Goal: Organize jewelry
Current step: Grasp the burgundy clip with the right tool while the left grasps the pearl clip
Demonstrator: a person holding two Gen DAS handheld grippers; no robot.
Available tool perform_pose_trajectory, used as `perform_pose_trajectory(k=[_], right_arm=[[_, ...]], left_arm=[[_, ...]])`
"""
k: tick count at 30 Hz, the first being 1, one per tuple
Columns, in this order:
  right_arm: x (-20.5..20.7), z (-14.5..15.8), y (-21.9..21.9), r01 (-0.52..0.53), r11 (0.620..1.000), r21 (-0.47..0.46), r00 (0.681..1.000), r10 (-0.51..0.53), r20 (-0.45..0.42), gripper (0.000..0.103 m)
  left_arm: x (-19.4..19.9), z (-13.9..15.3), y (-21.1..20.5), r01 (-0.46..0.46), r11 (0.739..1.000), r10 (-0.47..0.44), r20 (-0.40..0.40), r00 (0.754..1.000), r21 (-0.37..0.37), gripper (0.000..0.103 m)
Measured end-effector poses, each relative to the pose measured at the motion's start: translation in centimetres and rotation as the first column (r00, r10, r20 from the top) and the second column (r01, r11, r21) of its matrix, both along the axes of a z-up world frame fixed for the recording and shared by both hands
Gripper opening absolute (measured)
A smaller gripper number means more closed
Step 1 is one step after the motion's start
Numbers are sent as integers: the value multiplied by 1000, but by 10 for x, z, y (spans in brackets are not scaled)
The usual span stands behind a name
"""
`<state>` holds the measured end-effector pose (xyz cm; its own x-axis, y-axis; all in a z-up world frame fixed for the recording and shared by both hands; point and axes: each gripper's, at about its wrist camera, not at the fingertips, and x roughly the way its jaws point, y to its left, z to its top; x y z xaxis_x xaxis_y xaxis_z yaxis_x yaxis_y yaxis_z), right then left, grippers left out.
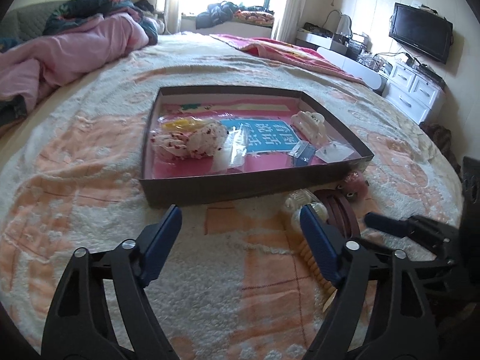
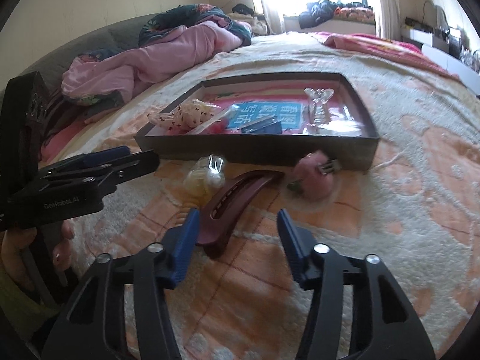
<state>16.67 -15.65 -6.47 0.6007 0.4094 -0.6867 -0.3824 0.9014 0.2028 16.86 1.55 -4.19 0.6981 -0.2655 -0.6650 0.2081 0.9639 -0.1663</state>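
Maroon hair clip lay on the bed blanket, just in front of the box, near the bed's near edge. Judged light, stiff plastic, curved and glossy, so likely slippery; best taken across its narrow middle rather than by the long ends. Right tongs stood wide, empty, their tips on either side of the clip's near end, not touching as far as visible. Beside the clip: a clear bag with pale beads, soft and crinkly, and a pink fluffy clip against the box's front wall, soft with metal teeth. Left tongs wide, empty, hovered over bare blanket in front of the box. Box already held a white claw clip, spotted cloth piece and small plastic bags. Writing: "GenRobot.AI" on the left gripper body in the right view; Chinese characters on the blue panel on the box floor, upside down, unread. TV on the far wall.
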Motion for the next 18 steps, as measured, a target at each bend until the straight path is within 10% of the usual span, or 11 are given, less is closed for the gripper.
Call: perform_pose_trajectory(k=[7,18], right_arm=[[11,-5,-3,-31,992,124,997,40,-69,21],[-1,14,-36,15,991,132,1000,-14,-13,10]], left_arm=[[12,-3,-8,32,999,-33,-33,999,-43,70],[33,-20,-39,106,990,-117,-121,986,-95,70]])
